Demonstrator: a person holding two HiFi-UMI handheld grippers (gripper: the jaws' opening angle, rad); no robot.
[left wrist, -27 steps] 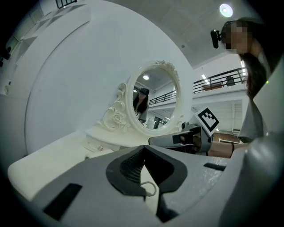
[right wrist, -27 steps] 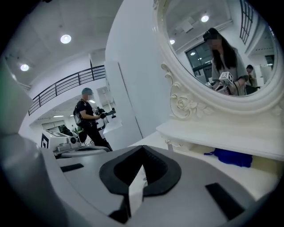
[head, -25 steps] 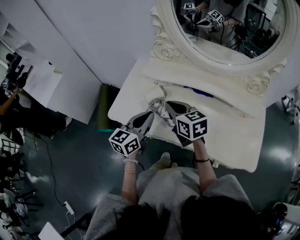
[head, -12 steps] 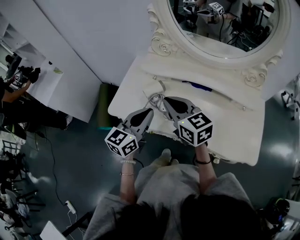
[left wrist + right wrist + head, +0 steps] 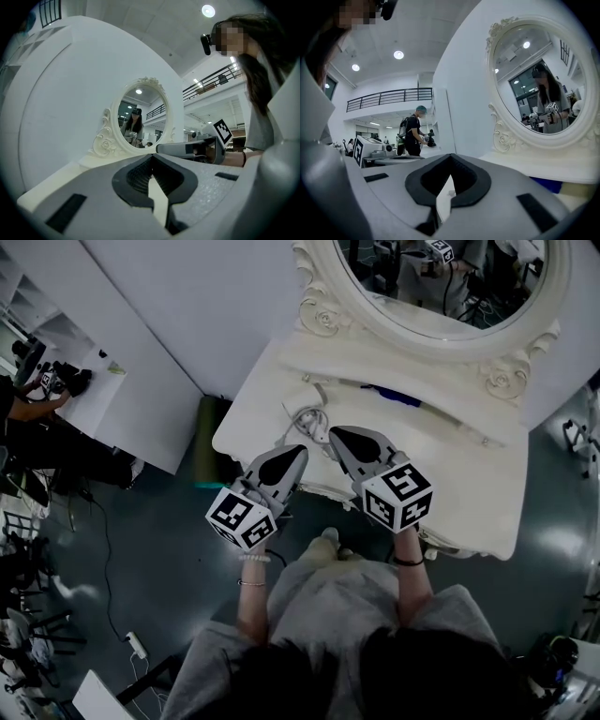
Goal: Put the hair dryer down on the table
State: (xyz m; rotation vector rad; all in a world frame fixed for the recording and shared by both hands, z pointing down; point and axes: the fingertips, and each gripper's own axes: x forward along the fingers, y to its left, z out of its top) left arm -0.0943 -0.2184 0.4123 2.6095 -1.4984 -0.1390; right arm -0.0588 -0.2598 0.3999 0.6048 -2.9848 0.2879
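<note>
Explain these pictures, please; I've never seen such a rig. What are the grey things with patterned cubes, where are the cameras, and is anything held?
No robot: a person holds a two-jaw tool in each hand, the left gripper and the right gripper; the cubes belong to them. One picture looks down from a camera on the person's head; the other two come from cameras on the grippers, looking along their jaws. Both grippers are shut and empty. Before them stands a white dressing table with an oval mirror. On it lie what looks like the hair dryer and something blue.
</note>
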